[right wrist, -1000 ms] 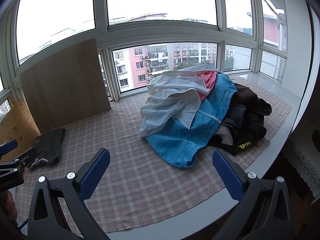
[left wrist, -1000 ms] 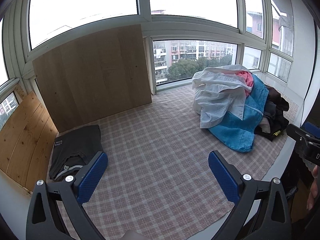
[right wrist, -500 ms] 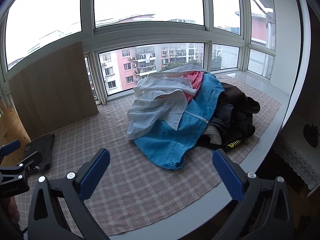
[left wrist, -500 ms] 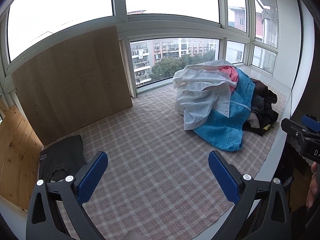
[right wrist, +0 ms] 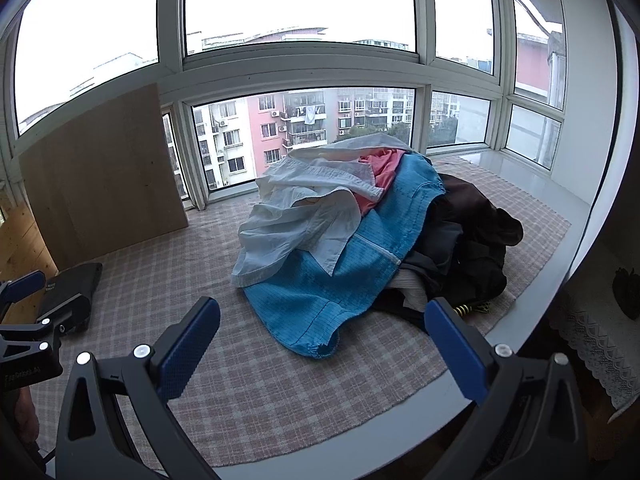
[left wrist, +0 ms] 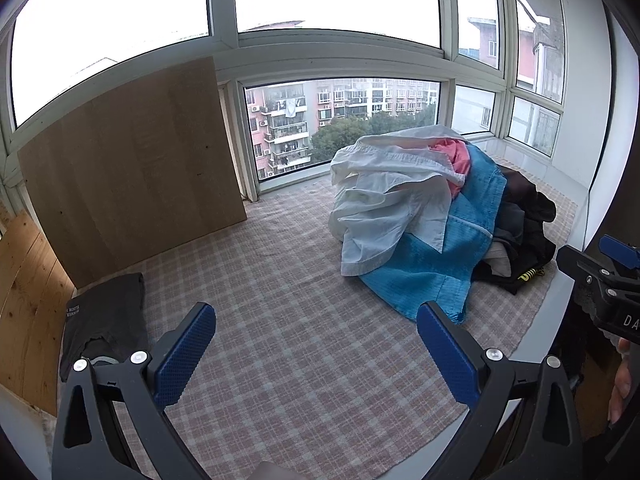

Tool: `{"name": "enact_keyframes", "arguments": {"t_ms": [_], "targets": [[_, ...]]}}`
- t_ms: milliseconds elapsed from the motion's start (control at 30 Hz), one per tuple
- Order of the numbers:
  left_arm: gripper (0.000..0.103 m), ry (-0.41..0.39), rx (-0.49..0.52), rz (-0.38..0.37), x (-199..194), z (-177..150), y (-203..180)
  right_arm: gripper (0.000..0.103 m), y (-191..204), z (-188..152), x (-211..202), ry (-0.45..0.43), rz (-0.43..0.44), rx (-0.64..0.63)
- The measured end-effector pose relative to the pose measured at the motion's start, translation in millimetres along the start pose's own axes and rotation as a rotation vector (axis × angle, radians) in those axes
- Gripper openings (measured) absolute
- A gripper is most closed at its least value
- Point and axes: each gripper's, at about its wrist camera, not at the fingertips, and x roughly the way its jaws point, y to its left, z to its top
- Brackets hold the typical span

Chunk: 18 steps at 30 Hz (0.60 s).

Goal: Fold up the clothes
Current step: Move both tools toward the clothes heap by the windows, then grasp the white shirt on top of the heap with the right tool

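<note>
A matt woven checked cloth [left wrist: 304, 320] is spread over a smooth, glossy white sill [right wrist: 532, 208]. Soft crumpled white fabric [left wrist: 384, 204], ribbed blue textile [right wrist: 332, 284] and dark matt garments [right wrist: 472, 240] are piled far right. Matt wooden boards [left wrist: 132, 168] are seen left. Textured blue pads [right wrist: 188, 344] are fitted to matt black plastic fingers.

Open checked cloth [left wrist: 288, 320] between folded dark shirt [left wrist: 104, 320] at left and clothes pile [left wrist: 420, 216] at right: clear lane straight ahead to the window. Wood board [left wrist: 132, 176] leans against the glass at back left, blocking that corner. Pile fills back right, blue garment [right wrist: 320, 292] spilling toward the front edge. Bare sill [right wrist: 532, 176] behind the pile.
</note>
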Motion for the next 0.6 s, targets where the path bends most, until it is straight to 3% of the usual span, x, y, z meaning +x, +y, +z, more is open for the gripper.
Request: {"name": "enact_keyframes", "arguments": {"t_ms": [333,600], "targets": [[0.101,0.014,-0.040,0.042,32.9,26.4,-57.4,0.103,-74.7,22.6,50.7,0.026,0.086,-0.021],[0.101,0.056,-0.099,0.081,74.7,52.0,-79.4,0.103,-129.2,66.7,110.8,0.023,0.128,-0.057]]}}
